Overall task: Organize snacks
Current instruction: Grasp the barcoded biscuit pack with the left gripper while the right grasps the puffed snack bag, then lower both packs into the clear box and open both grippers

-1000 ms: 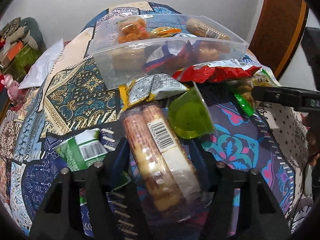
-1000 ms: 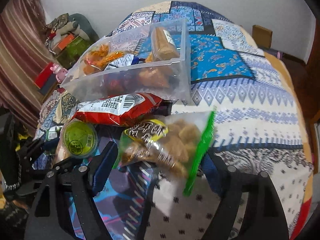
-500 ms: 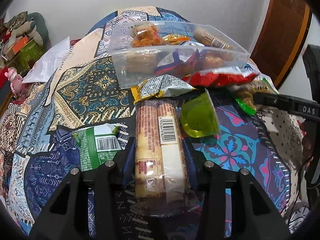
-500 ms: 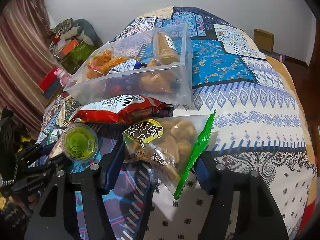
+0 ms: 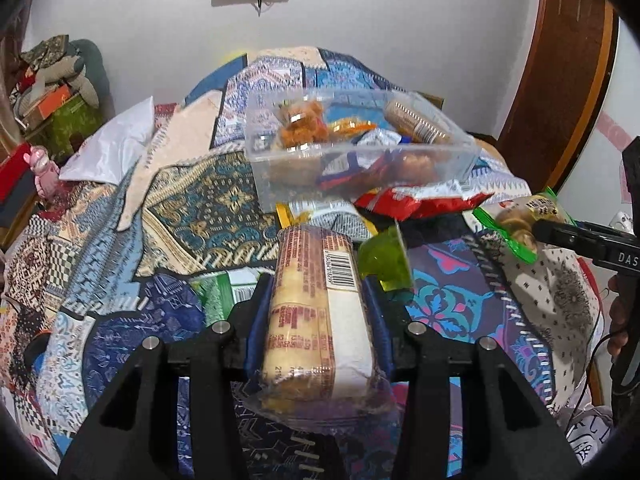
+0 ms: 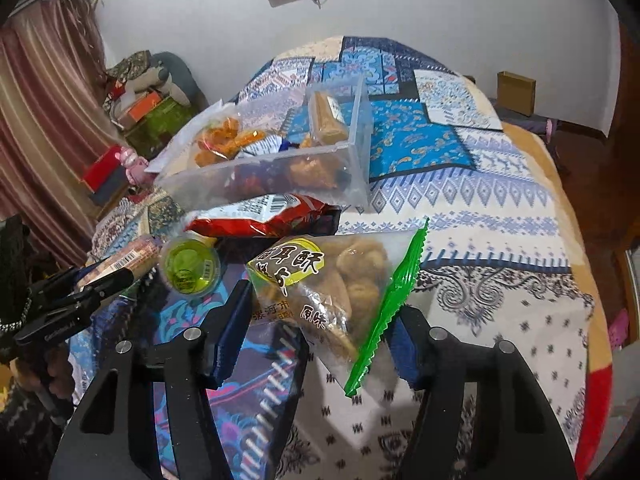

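Note:
My left gripper is shut on a long biscuit roll with a barcode, held lengthwise between the pads just above the patterned bedspread. A clear bag of fried snacks with a green sealed edge sits in my right gripper, which is shut on it and holds it off the bed. Beyond both stands a clear plastic bin holding several snack packs. In front of the bin lie a red chip bag, a green jelly cup, a silver-yellow packet and a green packet.
A white pillow and a heap of boxes and toys lie at the far left. A wooden door stands to the right. A cardboard box sits past the bed's far corner. Striped curtains hang on the left.
Both grippers closed on their packs: the left on the biscuit roll, the right on the fried-snack bag. Both then rose, lifting the packs off the bedspread.

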Available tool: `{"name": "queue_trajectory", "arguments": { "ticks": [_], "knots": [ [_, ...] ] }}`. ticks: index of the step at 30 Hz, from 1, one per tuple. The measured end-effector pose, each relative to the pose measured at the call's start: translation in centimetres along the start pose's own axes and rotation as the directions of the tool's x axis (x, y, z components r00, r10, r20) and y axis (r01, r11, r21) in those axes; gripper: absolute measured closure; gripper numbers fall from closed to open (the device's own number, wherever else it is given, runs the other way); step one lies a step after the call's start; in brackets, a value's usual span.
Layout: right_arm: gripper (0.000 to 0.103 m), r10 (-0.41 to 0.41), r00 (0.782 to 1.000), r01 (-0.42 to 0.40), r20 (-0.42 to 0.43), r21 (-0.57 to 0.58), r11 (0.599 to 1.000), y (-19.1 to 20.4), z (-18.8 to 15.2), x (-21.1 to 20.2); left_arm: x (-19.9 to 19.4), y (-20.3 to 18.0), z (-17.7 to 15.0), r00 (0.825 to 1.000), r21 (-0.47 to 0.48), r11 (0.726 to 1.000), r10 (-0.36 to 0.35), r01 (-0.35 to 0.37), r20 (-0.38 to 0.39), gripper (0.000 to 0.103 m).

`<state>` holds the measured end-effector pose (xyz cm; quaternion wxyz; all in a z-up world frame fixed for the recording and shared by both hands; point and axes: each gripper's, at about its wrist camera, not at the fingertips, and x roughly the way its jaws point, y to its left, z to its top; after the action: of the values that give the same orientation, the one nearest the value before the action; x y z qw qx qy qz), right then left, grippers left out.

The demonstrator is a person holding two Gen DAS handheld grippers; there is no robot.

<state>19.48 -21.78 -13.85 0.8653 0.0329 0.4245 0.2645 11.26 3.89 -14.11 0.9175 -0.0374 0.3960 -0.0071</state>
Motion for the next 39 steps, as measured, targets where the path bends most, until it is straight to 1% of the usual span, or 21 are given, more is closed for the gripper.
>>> {"name": "queue_trajectory", "arguments": {
  "ticks": [6, 10, 16, 19, 24, 29, 31, 39],
  "knots": [
    [0.044, 0.005, 0.998, -0.005, 0.063, 0.004, 1.0, 0.4, 0.4, -2.4, -1.7, 0.1, 1.2, 0.999, -0.007, 1.0, 0.001, 0.0, 0.05, 0.059],
    [0.044, 0.014, 0.995, -0.014, 0.096, -0.006, 1.0, 1.2, 1.3, -3.2, -1.8, 0.2, 2.5, 0.997, -0.012, 1.0, -0.009, 0.01, 0.077, 0.059],
    [0.044, 0.045, 0.989, -0.041, 0.138, -0.031, 0.999, 2.6, 3.6, -2.8, -1.5, 0.4, 5.6, 0.993, -0.024, 0.999, -0.032, 0.035, 0.115, 0.059],
    [0.044, 0.055, 0.987, -0.049, 0.153, -0.047, 0.998, 3.3, 4.9, -2.0, -1.0, 0.1, 7.5, 0.99, -0.012, 0.999, -0.033, 0.035, 0.137, 0.059],
    [0.044, 0.062, 0.985, -0.053, 0.16, -0.063, 0.997, 3.7, 7.2, 0.1, 0.9, -0.5, 10.3, 0.987, 0.007, 0.999, -0.049, 0.049, 0.15, 0.059],
    [0.044, 0.06, 0.987, -0.051, 0.152, -0.065, 0.997, 3.4, 9.8, 2.5, 3.9, -1.0, 13.0, 0.988, 0.008, 0.997, -0.077, 0.076, 0.134, 0.059],
    [0.044, 0.049, 0.988, -0.039, 0.145, -0.075, 0.996, 3.3, 10.8, 3.7, 5.3, -1.1, 14.1, 0.989, 0.008, 0.997, -0.083, 0.082, 0.124, 0.059],
    [0.044, 0.016, 0.994, -0.002, 0.111, -0.126, 0.992, 3.5, 14.0, 8.2, 10.3, -1.3, 17.0, 0.994, 0.021, 0.998, -0.065, 0.063, 0.091, 0.059]
  ]
}}
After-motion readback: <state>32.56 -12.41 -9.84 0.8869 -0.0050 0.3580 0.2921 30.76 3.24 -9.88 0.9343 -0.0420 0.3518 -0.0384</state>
